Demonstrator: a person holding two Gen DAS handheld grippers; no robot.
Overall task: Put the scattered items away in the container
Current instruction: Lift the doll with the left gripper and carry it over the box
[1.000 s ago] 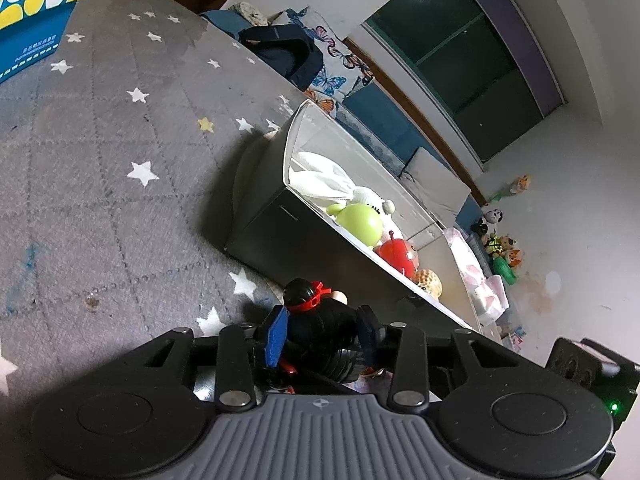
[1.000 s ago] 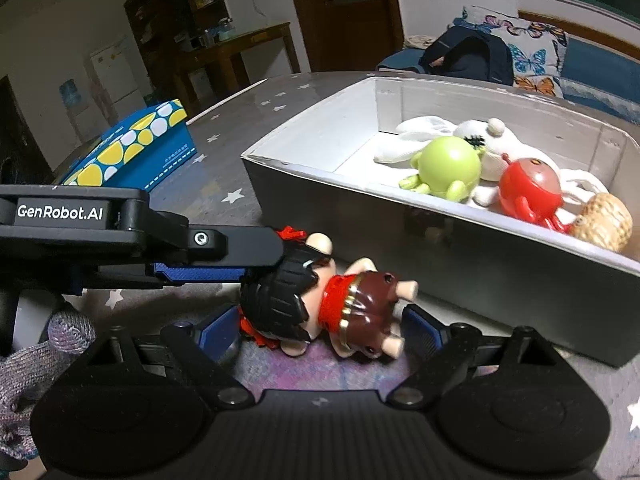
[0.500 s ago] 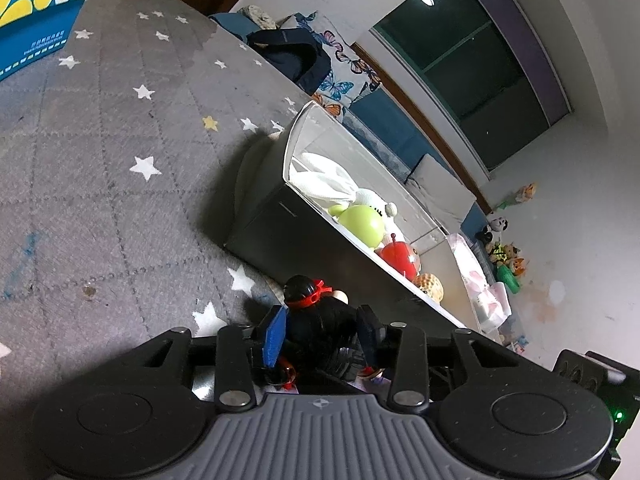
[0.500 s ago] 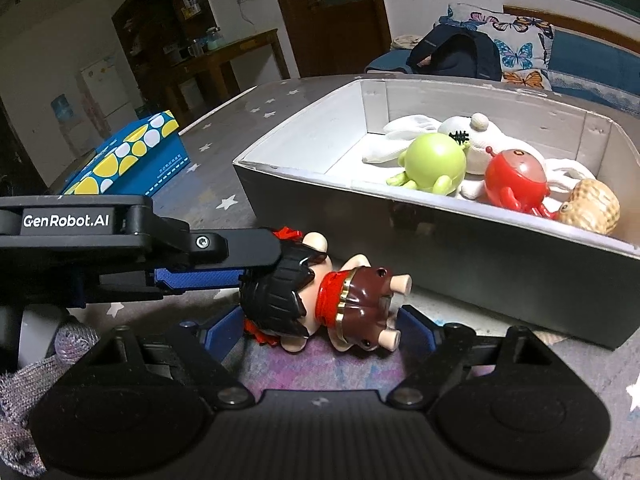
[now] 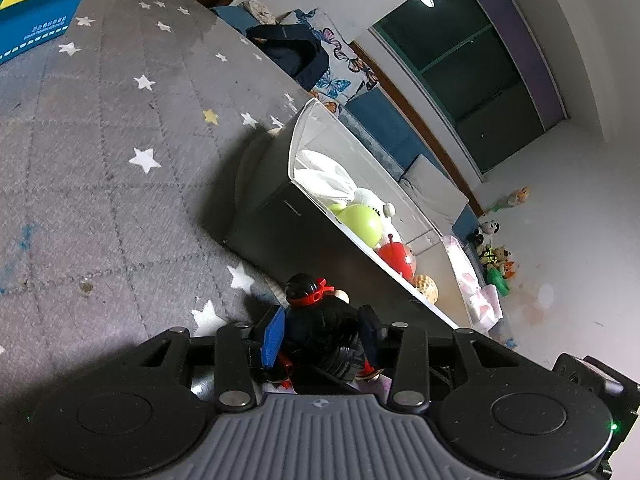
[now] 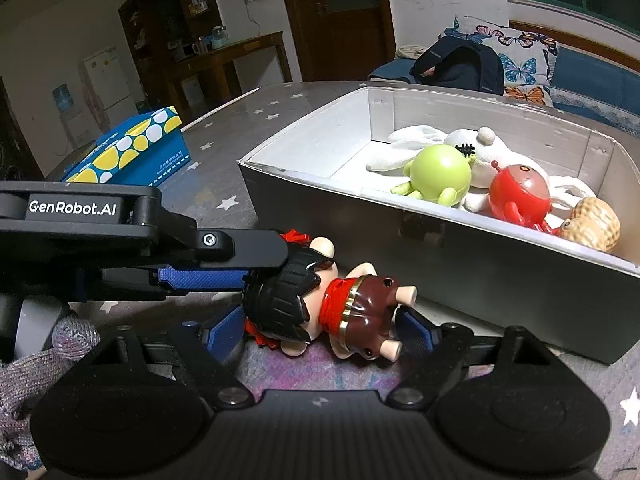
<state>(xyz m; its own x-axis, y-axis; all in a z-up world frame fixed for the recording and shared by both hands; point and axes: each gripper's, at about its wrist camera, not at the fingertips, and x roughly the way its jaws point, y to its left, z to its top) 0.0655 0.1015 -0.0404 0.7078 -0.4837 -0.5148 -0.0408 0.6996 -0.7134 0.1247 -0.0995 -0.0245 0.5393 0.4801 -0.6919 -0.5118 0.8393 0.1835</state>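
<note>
The doll's [image 6: 320,304] black-haired head is clamped by the left tongs [image 5: 322,334]. It is flanked by the right tongs [image 6: 320,330], whose jaws have just been closing, pads seemingly not pressing. It lies on the star-patterned tabletop [image 5: 120,200], just beside the toy-filled container [image 6: 520,264].

Right tool [image 6: 322,330] closing around the doll [image 6: 320,304], seemingly not yet gripping.
</note>
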